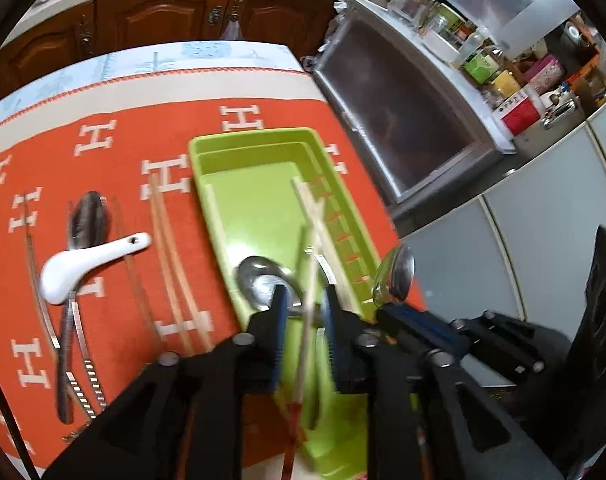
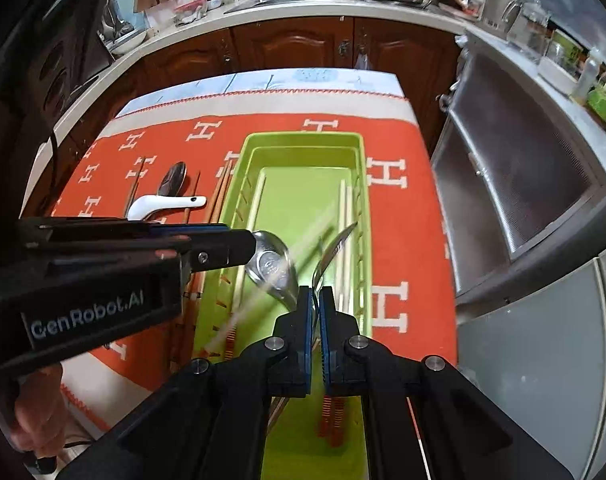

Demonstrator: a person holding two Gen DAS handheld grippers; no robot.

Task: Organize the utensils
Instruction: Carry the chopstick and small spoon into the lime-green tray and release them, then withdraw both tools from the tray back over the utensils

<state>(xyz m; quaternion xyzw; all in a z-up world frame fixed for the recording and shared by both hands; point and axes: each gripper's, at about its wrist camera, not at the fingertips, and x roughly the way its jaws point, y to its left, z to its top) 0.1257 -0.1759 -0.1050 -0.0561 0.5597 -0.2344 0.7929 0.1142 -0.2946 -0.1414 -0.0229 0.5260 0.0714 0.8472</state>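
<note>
My left claw (image 1: pixel 303 300) hangs over the near end of the green tray (image 1: pixel 207 152), its jaws parted, a blurred pale chopstick (image 1: pixel 309 280) passing loosely between them, long axis running toward me. My right claw (image 2: pixel 315 300) is nearly closed on the handle of a metal spoon (image 2: pixel 335 246), bowl pointing away and up over the tray. Another steel spoon (image 2: pixel 271 268) lies in the tray. More chopsticks (image 1: pixel 171 248) and a white ceramic spoon (image 1: pixel 91 262) rest on the orange cloth (image 1: pixel 43 168) covering the tabletop.
</note>
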